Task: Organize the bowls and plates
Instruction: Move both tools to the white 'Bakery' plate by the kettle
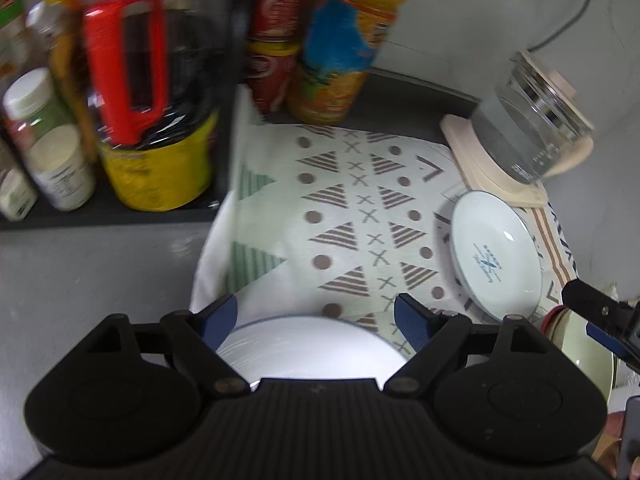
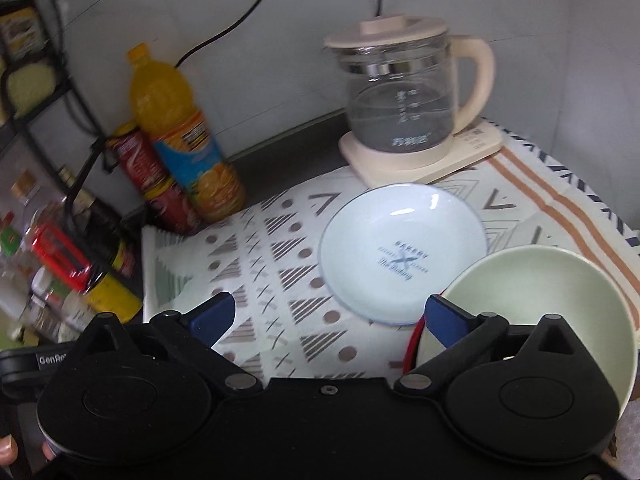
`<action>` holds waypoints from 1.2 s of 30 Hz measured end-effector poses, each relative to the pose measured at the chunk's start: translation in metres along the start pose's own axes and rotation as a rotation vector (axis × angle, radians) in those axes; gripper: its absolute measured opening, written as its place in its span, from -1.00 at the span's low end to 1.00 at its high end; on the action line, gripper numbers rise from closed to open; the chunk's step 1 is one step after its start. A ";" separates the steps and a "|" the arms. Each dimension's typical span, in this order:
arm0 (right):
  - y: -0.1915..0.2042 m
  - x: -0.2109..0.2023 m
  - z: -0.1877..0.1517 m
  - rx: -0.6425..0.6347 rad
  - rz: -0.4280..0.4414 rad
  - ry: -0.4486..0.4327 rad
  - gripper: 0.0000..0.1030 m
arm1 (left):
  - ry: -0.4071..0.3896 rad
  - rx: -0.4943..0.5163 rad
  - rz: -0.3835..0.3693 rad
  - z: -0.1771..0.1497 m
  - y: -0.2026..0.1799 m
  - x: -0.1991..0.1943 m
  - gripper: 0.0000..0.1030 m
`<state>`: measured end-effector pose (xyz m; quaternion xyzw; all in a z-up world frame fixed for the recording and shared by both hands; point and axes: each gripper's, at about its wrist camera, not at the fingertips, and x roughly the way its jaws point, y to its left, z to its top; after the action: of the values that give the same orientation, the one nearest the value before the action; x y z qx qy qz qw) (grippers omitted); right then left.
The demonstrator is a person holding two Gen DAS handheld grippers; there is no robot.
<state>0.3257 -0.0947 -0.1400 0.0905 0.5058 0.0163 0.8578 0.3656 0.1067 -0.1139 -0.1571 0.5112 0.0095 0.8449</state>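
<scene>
Both claws hang over the patterned cloth [image 2: 280, 264] on the bench. The left claw [image 1: 316, 320] has its jaws spread wide with nothing between them, right above a white plate [image 1: 308, 348] sitting on the cloth. The right claw [image 2: 328, 316] is wide too and empty. The pale blue plate [image 2: 404, 252] lies flat on the cloth just in front of the glass kettle [image 2: 400, 92], and the green bowl [image 2: 532, 304] sits right beside that plate, its rim partly behind the right claw's finger. The orange juice bottle [image 2: 176, 128] stands at the cloth's far corner.
</scene>
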 end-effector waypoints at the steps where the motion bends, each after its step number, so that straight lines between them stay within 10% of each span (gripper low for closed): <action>1: -0.002 0.001 0.002 0.011 -0.007 -0.003 0.99 | 0.002 0.007 -0.008 0.002 -0.004 0.002 0.63; 36: -0.092 0.065 0.071 0.036 -0.064 0.169 0.85 | 0.116 -0.103 -0.068 0.022 -0.099 0.088 0.67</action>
<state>0.4132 -0.1875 -0.1785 0.0881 0.5791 -0.0125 0.8104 0.4438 0.0053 -0.1555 -0.2178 0.5524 -0.0019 0.8046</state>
